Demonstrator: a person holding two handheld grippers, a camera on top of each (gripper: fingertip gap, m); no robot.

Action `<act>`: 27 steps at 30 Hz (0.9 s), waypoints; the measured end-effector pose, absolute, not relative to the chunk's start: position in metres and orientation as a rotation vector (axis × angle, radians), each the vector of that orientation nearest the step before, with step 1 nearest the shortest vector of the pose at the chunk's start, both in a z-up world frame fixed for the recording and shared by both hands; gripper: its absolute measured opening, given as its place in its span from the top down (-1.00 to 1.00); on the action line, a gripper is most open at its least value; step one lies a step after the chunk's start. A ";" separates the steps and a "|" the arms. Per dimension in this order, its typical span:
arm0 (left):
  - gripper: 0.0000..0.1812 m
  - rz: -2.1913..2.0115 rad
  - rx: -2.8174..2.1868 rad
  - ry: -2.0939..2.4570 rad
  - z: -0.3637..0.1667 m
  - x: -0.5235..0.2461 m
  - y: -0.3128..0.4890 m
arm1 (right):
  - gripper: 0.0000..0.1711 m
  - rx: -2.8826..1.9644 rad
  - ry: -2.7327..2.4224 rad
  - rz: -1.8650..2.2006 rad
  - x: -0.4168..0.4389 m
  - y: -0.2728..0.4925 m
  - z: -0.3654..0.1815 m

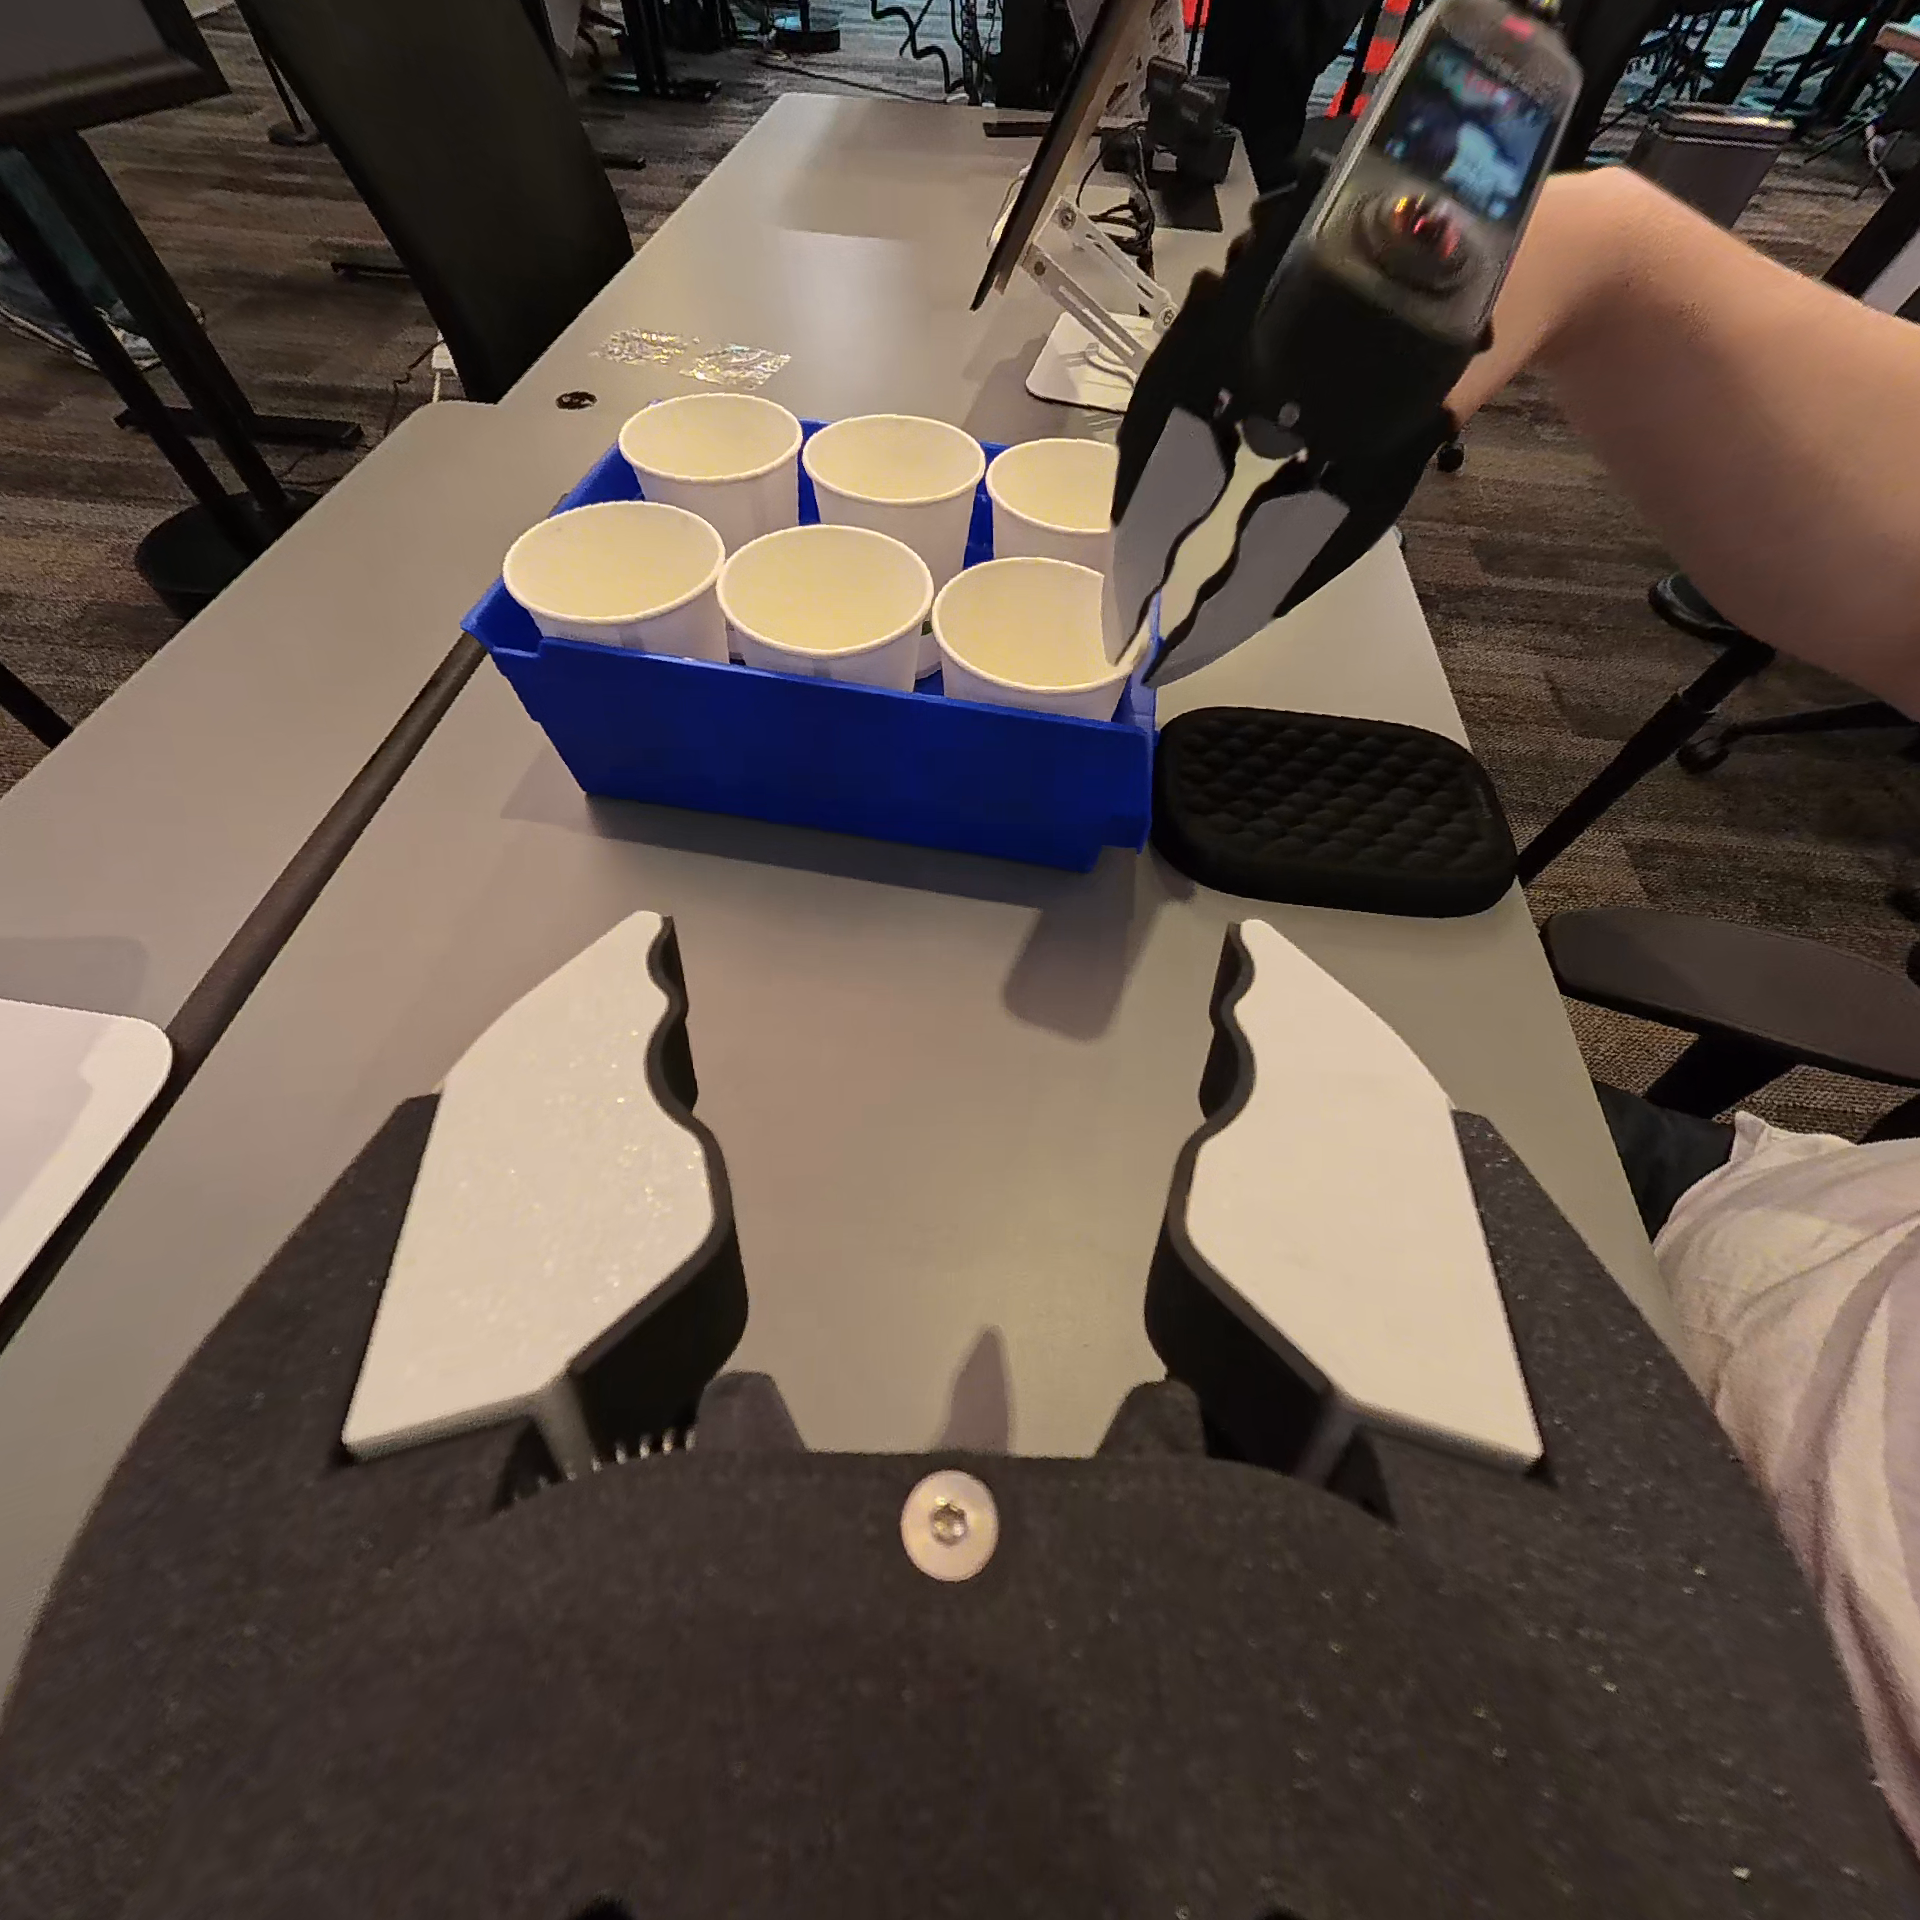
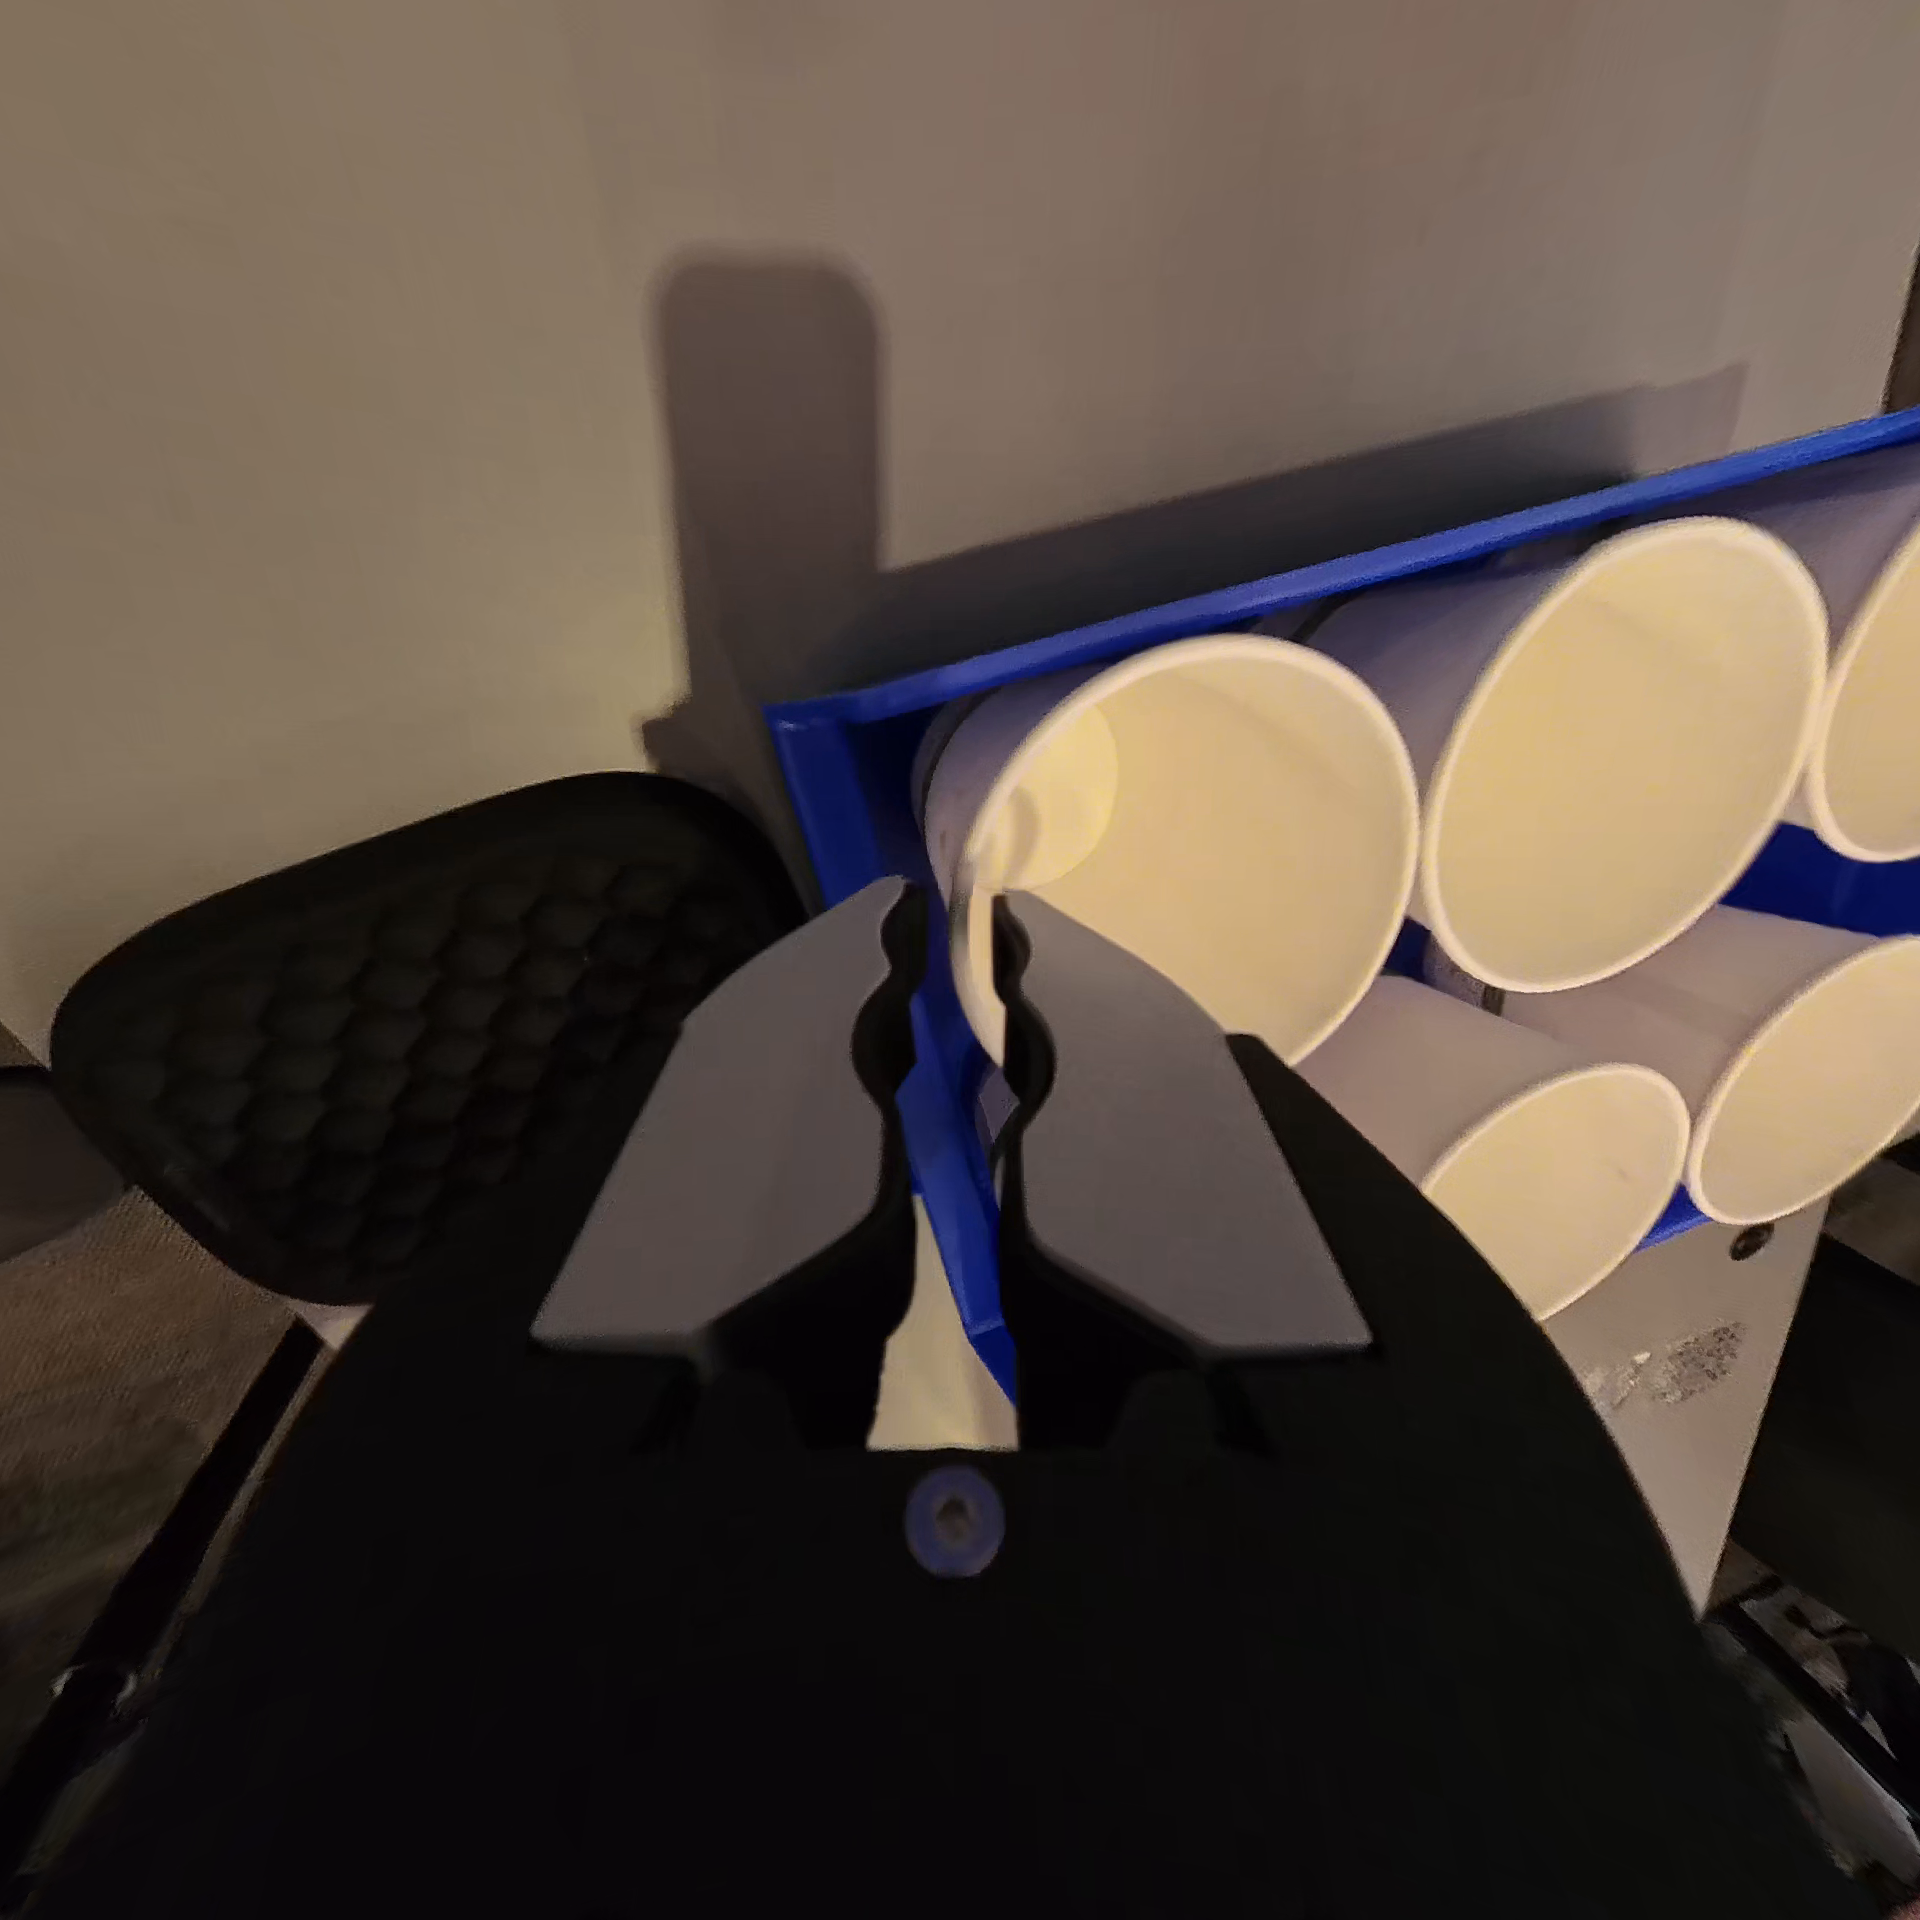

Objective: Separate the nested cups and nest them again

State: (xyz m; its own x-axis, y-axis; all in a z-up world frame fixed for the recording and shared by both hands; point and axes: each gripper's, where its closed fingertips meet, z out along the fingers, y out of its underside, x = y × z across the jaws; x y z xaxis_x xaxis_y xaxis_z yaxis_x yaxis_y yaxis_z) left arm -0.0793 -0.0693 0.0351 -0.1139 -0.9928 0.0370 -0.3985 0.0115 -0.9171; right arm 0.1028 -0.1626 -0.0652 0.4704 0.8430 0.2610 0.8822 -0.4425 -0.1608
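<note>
With the left gripper [image 1: 951, 1049] spread wide and empty, the cup [image 1: 1023, 639] at the blue bin's [image 1: 821, 743] 4 o'clock corner, pinched at its rim by the right gripper [image 2: 951, 914], is best lifted straight up slowly.

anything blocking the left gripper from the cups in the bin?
Nothing visible. Bare table lies between the open left gripper and the blue bin. The right gripper already pinches the near-right cup rim.

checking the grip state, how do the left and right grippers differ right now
The left gripper is wide open with nothing between its fingers; the right gripper is nearly shut, pinching the rim of a paper cup. The left hangs over bare table, short of the blue bin; the right reaches down into the bin's near right corner. Both share the same black bodies and grey, wavy-edged fingers.
</note>
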 end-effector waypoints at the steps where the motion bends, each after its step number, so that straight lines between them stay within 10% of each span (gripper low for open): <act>1: -0.06 -1.085 -1.457 1.593 0.036 -0.079 -0.069 | 0.82 -2.425 -1.449 -0.190 0.101 -0.163 -0.058; 8: -0.06 -1.086 -1.464 1.585 0.035 -0.078 -0.068 | 0.80 -2.312 -0.617 -0.116 0.196 -0.143 0.040; 27: -0.06 -1.031 -1.516 1.624 0.013 -0.070 -0.064 | 0.80 -2.851 0.103 0.405 0.288 -0.123 -0.090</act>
State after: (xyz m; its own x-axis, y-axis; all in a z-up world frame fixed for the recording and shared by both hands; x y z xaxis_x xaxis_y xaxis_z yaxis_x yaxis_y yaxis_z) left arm -0.0696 -0.0644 0.0134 -0.0915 -0.9951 0.0376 -0.4576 0.0085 -0.8891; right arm 0.2875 -0.1228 -0.0904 0.9586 -0.0332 -0.2827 -0.1056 -0.9637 -0.2451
